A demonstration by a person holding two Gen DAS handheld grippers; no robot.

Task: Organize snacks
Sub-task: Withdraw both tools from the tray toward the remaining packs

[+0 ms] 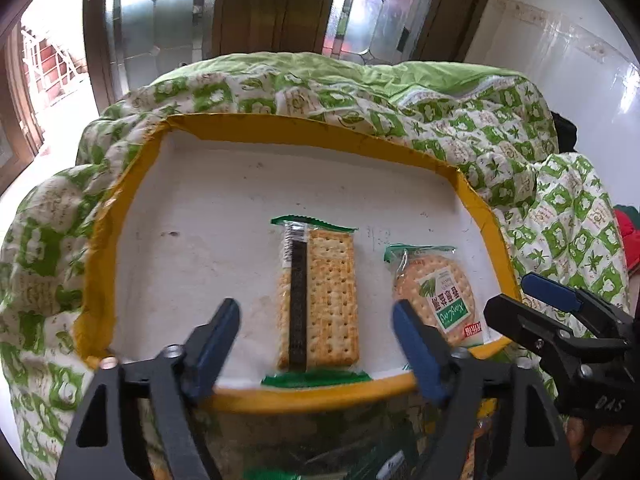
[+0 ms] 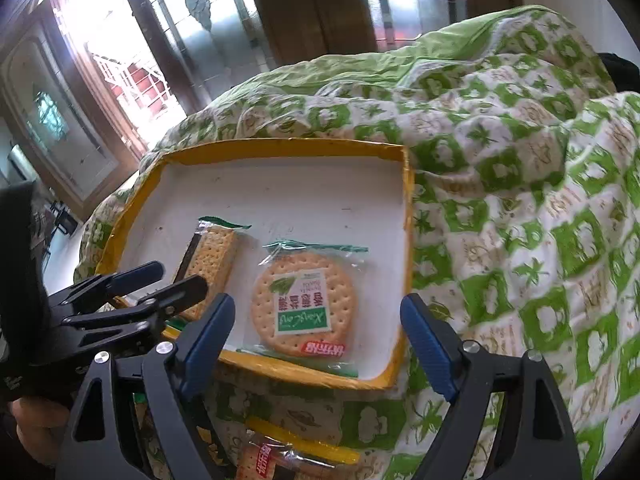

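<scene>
A yellow-rimmed white box point(image 1: 240, 208) point(image 2: 320, 192) rests on a green-and-white quilt. Inside lie a rectangular cracker packet point(image 1: 318, 296) point(image 2: 210, 260) and a round cracker packet point(image 1: 436, 296) point(image 2: 304, 304). My left gripper point(image 1: 316, 336) is open and empty, just above the box's near rim, straddling the rectangular packet. It shows at the left of the right wrist view point(image 2: 168, 280). My right gripper point(image 2: 316, 328) is open and empty, above the near rim, in front of the round packet. It shows at the right of the left wrist view point(image 1: 520, 296).
More snack packets point(image 2: 280, 460) lie on the quilt point(image 2: 520, 200) in front of the box, under the grippers. The quilt bulges behind and to the right of the box. Wood-framed glass doors point(image 1: 260, 8) stand behind.
</scene>
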